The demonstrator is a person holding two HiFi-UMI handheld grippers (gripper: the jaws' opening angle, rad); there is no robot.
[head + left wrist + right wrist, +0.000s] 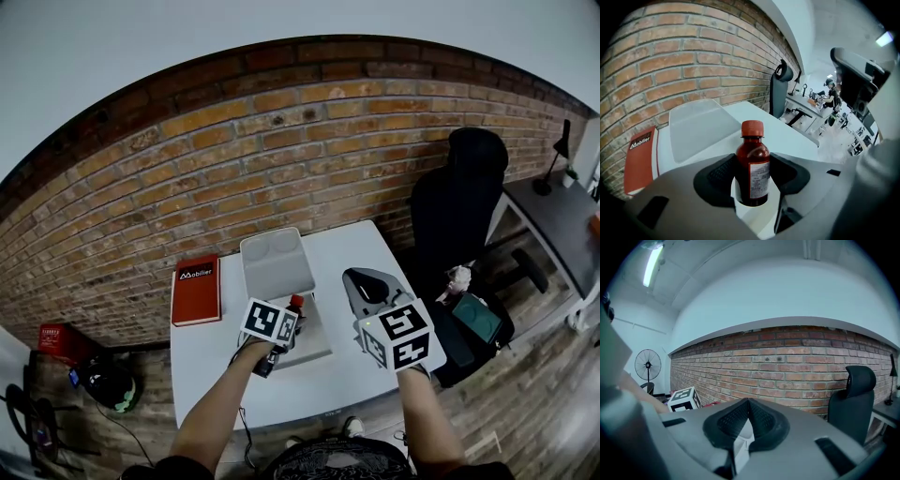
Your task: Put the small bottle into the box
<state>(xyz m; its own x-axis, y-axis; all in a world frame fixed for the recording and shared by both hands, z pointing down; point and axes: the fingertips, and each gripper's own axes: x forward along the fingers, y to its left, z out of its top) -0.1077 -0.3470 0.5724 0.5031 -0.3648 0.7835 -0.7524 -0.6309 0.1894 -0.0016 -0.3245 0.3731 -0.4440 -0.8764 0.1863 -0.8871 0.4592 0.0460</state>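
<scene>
The small bottle (752, 171) is dark brown with a red cap and a white label. It stands upright between the jaws of my left gripper (753, 180), which is shut on its body. In the head view the bottle (294, 307) is over the near part of the open white box (317, 349). The box's lid (275, 264) stands up behind it. My right gripper (364, 281) hovers just right of the box, shut and holding nothing. Its black pads (761, 420) meet at the tip.
A red book (197, 290) lies on the white table (356, 246) left of the box. A brick wall runs behind the table. A black office chair (457, 208) stands to the right, and a grey desk (561, 223) stands beyond it.
</scene>
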